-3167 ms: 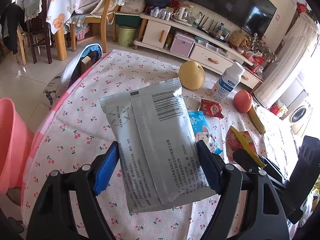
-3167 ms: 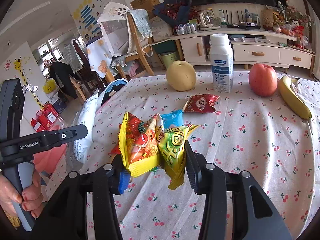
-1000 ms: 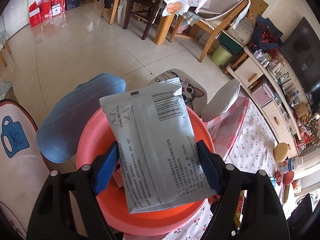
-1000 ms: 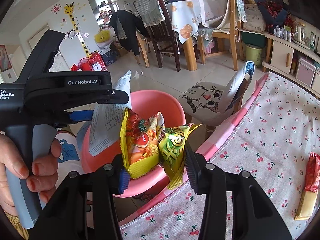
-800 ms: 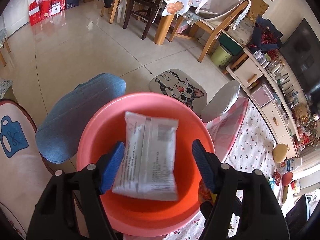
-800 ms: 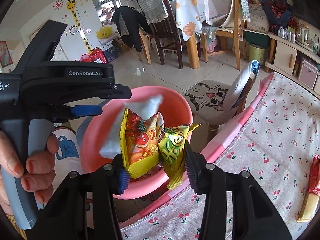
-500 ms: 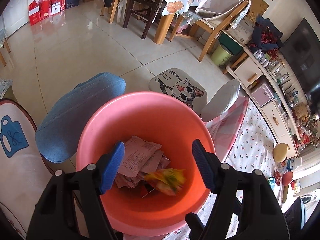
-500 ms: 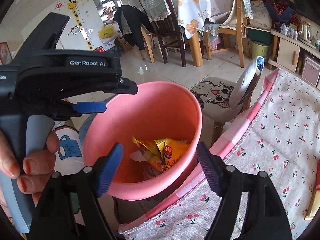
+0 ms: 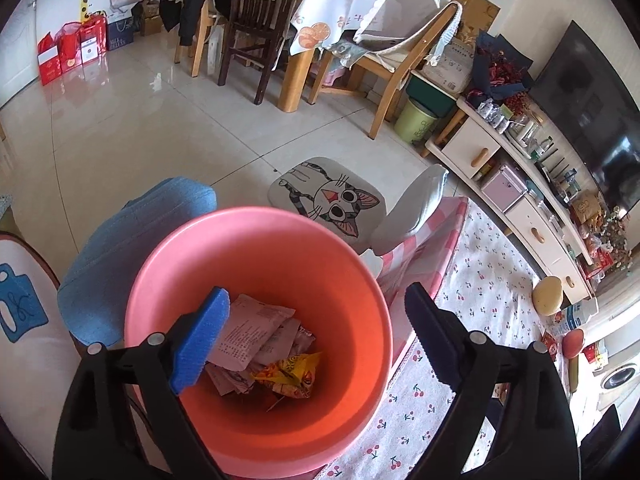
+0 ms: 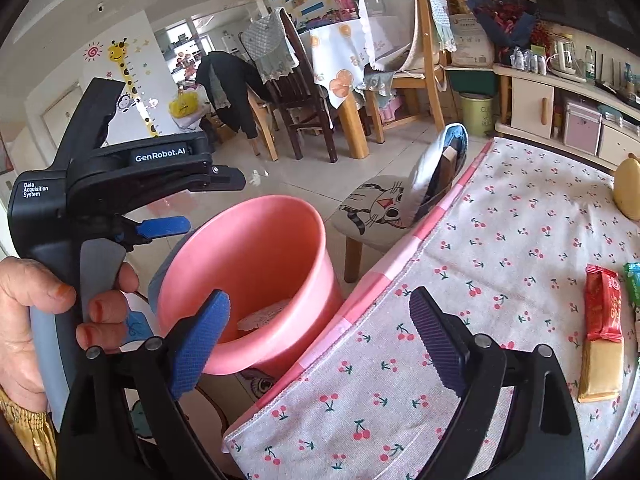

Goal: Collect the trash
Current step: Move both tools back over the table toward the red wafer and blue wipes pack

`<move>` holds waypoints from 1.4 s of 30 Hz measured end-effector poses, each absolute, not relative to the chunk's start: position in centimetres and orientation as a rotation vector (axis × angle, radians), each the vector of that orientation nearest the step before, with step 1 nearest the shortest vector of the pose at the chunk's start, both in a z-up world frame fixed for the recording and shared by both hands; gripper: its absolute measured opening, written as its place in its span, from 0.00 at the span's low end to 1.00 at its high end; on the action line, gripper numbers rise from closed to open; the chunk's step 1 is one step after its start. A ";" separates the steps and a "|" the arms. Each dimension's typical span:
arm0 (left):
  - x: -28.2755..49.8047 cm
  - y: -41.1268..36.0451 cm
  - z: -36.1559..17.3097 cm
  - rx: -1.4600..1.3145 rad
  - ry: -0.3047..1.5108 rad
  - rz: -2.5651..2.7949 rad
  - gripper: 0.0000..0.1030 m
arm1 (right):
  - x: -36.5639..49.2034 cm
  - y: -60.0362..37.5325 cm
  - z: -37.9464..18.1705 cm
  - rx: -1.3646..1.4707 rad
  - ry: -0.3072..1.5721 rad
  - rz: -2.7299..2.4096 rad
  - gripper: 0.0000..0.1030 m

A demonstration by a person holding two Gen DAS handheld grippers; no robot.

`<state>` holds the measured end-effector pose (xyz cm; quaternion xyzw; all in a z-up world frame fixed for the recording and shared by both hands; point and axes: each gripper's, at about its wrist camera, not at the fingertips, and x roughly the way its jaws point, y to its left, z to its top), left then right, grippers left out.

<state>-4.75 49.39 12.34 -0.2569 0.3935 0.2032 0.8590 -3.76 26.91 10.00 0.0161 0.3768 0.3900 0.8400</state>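
left wrist view, left gripper (image 9: 316, 328) spread wide above pink bin (image 9: 256, 240), right gripper (image 10: 316, 332) likewise empty

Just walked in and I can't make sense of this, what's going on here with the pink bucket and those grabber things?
A person is clearing snack trash off a table, with a gripper in each hand. Both the left gripper and the right gripper are open and empty. The left one hangs over the pink bucket, where a silver packet and a yellow snack bag lie. The right one is over the edge of the cherry-print tablecloth, where a red wrapper waits.
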 end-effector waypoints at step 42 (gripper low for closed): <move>-2.2 34.1 16.5 -0.385 0.654 0.153 0.96 | -5.0 9.8 12.2 0.064 0.584 0.604 0.95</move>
